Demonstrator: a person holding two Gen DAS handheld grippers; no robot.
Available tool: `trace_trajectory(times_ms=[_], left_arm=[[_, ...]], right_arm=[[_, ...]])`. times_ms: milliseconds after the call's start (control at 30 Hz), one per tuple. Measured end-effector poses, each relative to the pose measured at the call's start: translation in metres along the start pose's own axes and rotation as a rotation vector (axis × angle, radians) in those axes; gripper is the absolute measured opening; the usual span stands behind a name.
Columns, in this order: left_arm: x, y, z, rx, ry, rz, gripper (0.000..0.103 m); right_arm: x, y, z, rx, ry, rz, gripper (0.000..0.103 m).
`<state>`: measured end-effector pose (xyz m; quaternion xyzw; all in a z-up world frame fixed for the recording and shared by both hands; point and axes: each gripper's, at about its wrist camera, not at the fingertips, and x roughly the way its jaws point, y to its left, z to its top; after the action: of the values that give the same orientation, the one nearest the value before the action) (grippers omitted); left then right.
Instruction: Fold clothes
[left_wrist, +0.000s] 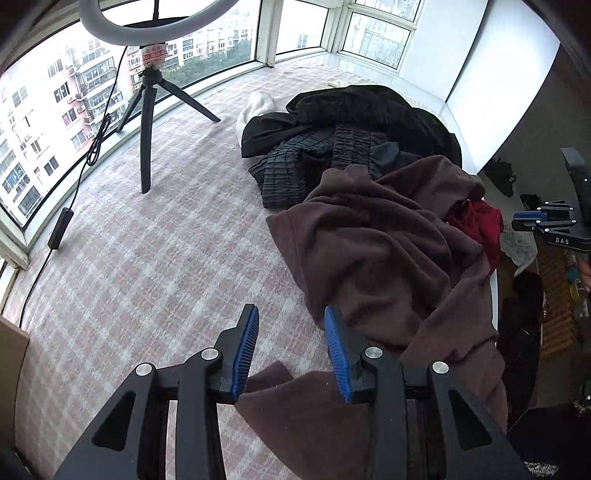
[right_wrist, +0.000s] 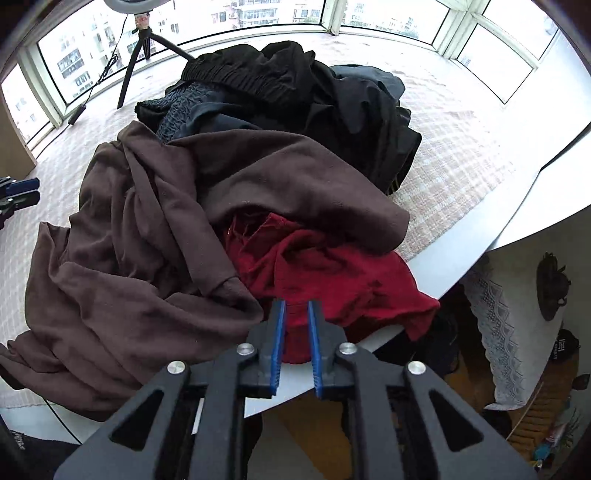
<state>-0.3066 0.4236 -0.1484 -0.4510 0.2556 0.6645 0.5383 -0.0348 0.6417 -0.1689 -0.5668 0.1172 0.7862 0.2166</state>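
Tripod (left_wrist: 146, 122) left; black clothes (right_wrist: 295, 92) behind brown garment (right_wrist: 147, 229).

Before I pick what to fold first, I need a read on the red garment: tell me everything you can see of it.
The red garment is a dark red, soft-looking cloth, crumpled and unfolded. It lies at the near edge of the white ledge, one corner drooping over it. The brown garment overlaps its far side, hiding part of it. The right gripper hovers above its near part, jaws narrowly apart, not pinching it.
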Motion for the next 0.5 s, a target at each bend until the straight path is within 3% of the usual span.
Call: trace_trajectory(times_ms=[33, 100, 200, 300, 367, 400, 500], left_arm=[[0.009, 0.000, 0.010, 0.020, 0.009, -0.014, 0.046], [0.024, 0.003, 0.023, 0.046, 0.035, -0.031, 0.057], [0.049, 0.009, 0.036, 0.049, 0.086, -0.076, 0.064], [0.075, 0.007, 0.041, 0.029, 0.138, -0.104, 0.063], [0.087, 0.004, 0.042, 0.010, 0.148, -0.125, 0.052], [0.089, 0.003, 0.041, -0.002, 0.148, -0.134, 0.038], [0.080, 0.002, 0.035, -0.012, 0.115, -0.131, 0.017]], right_arm=[[0.000, -0.001, 0.001, 0.010, -0.007, 0.043, 0.042], [-0.001, 0.002, 0.003, 0.022, -0.030, 0.138, 0.054], [0.002, 0.013, 0.009, 0.013, -0.047, 0.222, 0.056], [0.010, 0.039, 0.016, -0.048, -0.050, 0.210, 0.056], [0.025, 0.047, 0.025, -0.089, -0.028, 0.230, 0.056], [0.034, 0.051, 0.029, -0.106, -0.008, 0.248, 0.056], [0.062, 0.059, 0.038, -0.136, 0.060, 0.256, 0.056]])
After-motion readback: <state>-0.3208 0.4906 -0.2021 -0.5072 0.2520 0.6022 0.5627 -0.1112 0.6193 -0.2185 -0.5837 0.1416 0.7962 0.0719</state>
